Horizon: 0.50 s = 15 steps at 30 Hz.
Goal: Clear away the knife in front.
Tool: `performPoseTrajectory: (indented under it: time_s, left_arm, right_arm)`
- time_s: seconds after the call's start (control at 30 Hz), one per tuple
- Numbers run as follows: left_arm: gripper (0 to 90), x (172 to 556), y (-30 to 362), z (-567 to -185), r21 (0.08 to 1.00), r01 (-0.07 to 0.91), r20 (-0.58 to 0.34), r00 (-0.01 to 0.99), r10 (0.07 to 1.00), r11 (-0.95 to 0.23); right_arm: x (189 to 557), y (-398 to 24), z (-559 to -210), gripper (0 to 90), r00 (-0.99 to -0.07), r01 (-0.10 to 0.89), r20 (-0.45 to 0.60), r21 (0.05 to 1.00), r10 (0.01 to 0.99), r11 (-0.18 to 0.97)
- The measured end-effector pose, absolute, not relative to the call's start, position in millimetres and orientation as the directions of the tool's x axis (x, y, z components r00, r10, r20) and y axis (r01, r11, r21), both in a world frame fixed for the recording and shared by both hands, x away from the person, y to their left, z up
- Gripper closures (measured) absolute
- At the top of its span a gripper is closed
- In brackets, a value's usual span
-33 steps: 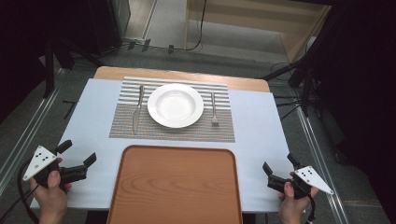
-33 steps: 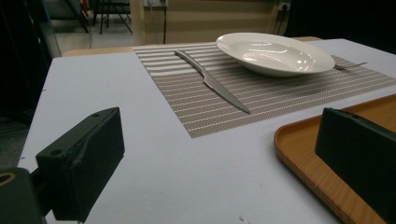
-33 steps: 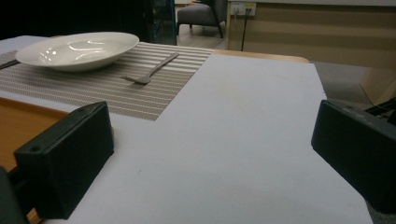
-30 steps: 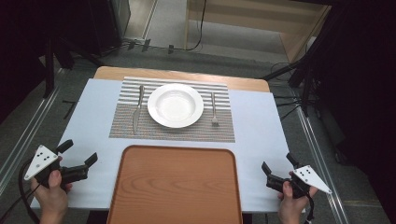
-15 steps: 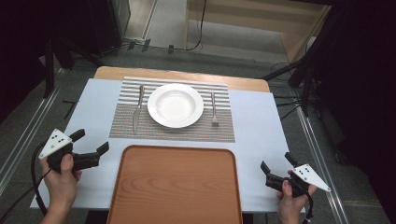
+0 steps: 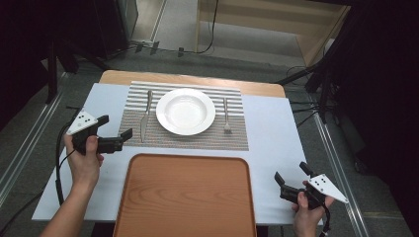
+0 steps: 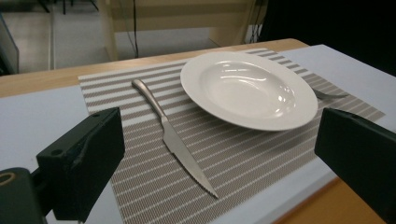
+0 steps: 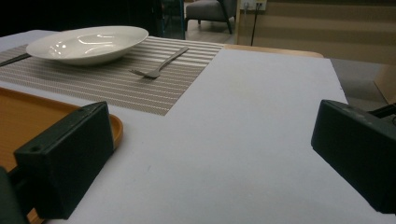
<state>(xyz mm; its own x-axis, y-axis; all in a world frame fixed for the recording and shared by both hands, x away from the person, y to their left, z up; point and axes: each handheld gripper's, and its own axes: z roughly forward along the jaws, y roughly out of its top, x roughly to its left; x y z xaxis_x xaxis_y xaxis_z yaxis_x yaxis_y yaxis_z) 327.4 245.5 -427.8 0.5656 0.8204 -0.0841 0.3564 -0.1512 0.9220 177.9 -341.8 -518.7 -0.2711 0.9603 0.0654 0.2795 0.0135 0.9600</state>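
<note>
Knife point(image 6: 145, 116) lies lengthwise on the left part of the striped placemat point(image 6: 185, 137), left of centre in the high view, just beside the white plate point(image 6: 186, 111) but not touching it. In the left claw view the knife point(image 7: 173, 138) runs from upper left to lower centre, tip toward the camera, between the two black jaws.

Left claw point(image 6: 117, 140) hovers at the left of the high view, jaws spread wide and gripping nothing, pointing at the knife from just off the placemat's left edge. Right claw point(image 6: 291, 178) sits at the lower right, near the desk's front corner, also released, well apart from everything on the placemat.

A fork point(image 6: 226, 116) lies on the placemat right of the plate. The desk point(image 6: 276, 128) has a pale top with a wooden strip along its far edge, and bare room on both sides of the placemat. A wooden tray point(image 6: 185, 197) takes up the lower centre, its far rim near the placemat's front edge. Beyond the desk the room is dim, with grey floor, cables and dark stands at the upper left and right.
</note>
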Motion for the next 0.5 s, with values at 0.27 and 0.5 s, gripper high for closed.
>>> performPoseTrajectory:
  time_s: [0.27,0.5]
  left_arm:
    - [0.4,348,231,-421,0.912,0.375,-0.073,0.550,0.832,-0.168]
    - [0.8,369,220,-421,0.886,0.418,-0.060,0.533,0.844,-0.201]
  right_arm:
    - [179,-339,-519,0.0,-0.281,0.282,0.056,0.959,0.958,0.027]
    - [179,-338,-520,0.0,-0.285,0.285,0.054,0.958,0.957,0.031]
